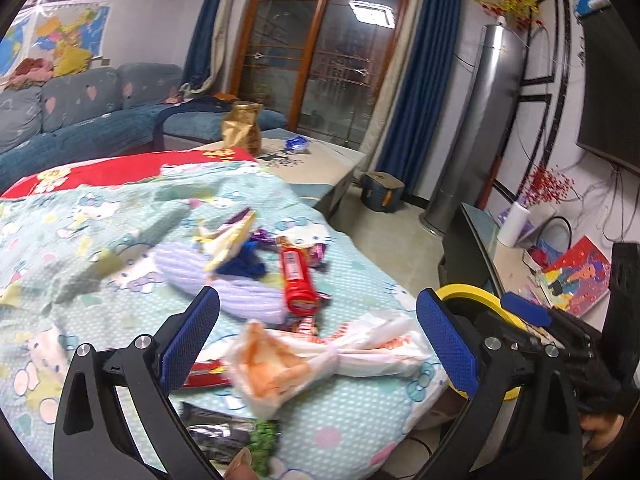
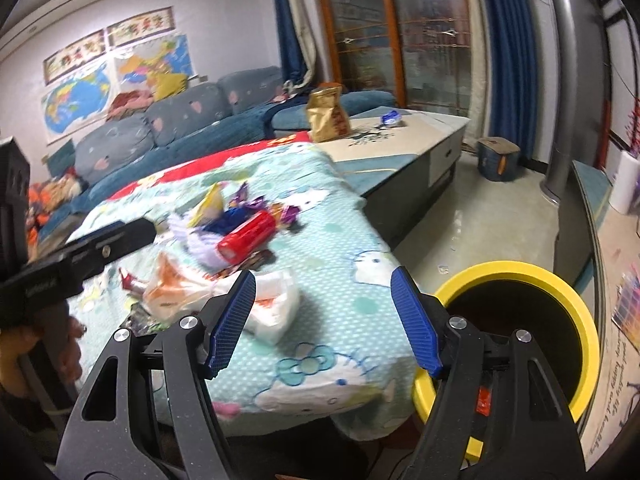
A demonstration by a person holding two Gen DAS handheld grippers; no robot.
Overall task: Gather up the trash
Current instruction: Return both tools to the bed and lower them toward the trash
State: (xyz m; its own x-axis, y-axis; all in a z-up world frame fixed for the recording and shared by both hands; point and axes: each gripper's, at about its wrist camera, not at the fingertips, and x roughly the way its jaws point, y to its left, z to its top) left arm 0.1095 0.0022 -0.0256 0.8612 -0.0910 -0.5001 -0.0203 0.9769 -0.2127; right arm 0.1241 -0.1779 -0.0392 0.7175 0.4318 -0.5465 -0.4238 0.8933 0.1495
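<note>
Hovering with both the left gripper [image 1: 318, 336] and right gripper [image 2: 323, 320] released and empty; trash lying piled mid-bed, white plastic bag [image 2: 276, 304] nearest, yellow bin [image 2: 560, 280] at right. Approaching low, pinching the bag's bunched middle, avoiding the blanket [image 2: 340, 248].

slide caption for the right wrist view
Open right tool above wrappers on quilt, yellow bin beside.

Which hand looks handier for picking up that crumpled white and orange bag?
Probably the left gripper: its open jaws frame the white and orange bag. The right gripper, also open, has it beside its left finger.
</note>
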